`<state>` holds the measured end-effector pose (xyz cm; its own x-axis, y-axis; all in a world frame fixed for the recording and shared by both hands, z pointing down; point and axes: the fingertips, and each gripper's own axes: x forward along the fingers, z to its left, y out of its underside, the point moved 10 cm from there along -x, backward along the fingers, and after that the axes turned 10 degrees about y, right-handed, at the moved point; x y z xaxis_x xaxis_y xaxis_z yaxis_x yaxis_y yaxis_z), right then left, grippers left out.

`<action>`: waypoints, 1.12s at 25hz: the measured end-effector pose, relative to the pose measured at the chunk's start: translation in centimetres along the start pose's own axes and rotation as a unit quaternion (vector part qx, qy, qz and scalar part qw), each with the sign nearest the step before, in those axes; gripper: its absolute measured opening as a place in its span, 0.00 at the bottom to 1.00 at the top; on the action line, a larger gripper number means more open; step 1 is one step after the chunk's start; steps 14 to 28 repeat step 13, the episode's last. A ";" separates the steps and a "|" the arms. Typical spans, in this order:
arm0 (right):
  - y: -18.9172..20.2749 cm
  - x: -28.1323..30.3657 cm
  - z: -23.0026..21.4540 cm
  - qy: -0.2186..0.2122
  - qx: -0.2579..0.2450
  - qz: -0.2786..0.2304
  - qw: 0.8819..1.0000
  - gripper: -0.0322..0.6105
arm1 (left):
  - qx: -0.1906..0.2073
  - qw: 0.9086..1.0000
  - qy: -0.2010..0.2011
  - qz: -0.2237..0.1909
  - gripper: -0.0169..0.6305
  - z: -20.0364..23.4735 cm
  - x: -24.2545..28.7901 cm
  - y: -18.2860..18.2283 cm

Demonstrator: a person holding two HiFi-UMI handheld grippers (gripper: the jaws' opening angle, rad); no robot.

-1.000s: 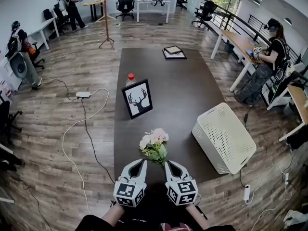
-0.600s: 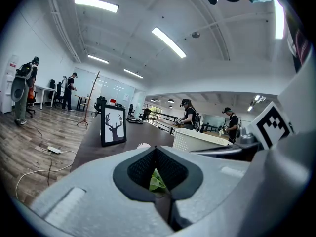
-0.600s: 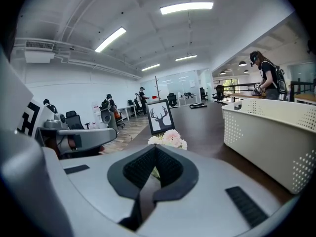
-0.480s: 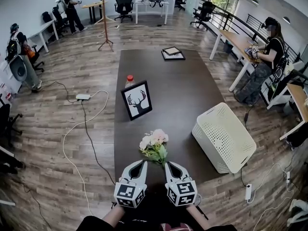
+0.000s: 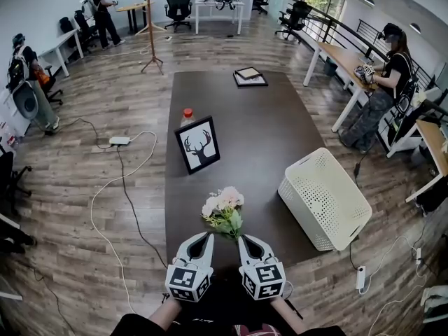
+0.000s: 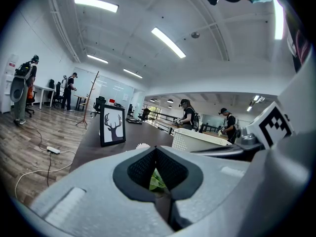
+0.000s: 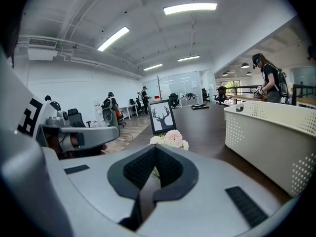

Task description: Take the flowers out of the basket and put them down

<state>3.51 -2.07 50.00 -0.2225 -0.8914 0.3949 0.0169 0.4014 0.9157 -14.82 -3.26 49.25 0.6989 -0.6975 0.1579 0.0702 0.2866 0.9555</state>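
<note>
Head view: pink-and-white flower bouquet [image 5: 224, 208] lies on dark desk [image 5: 273, 117] close to near edge, outside white perforated basket [image 5: 325, 200]. Basket sits at desk's right edge, well apart from bouquet. Left gripper [image 5: 207, 235] and right gripper [image 5: 244, 238] side by side at near edge, tips just behind bouquet.

Left gripper view: jaws clenched, tips meeting, nothing clamped; green leaf visible through gap between pads.

Right gripper view: jaws clenched, empty; blooms just ahead.

Framed deer picture [image 5: 199, 144] upright mid-desk, toward left edge.
</note>
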 end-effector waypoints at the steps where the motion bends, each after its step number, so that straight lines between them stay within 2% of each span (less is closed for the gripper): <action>1: 0.0 0.0 0.1 -0.001 -0.002 0.000 1.000 0.06 | 0.000 1.000 0.000 0.000 0.04 0.0 0.0 0.0; 28: 0.2 0.1 0.8 -0.007 -0.009 0.000 1.000 0.06 | -0.002 1.000 0.001 -0.002 0.04 0.4 -0.3 0.1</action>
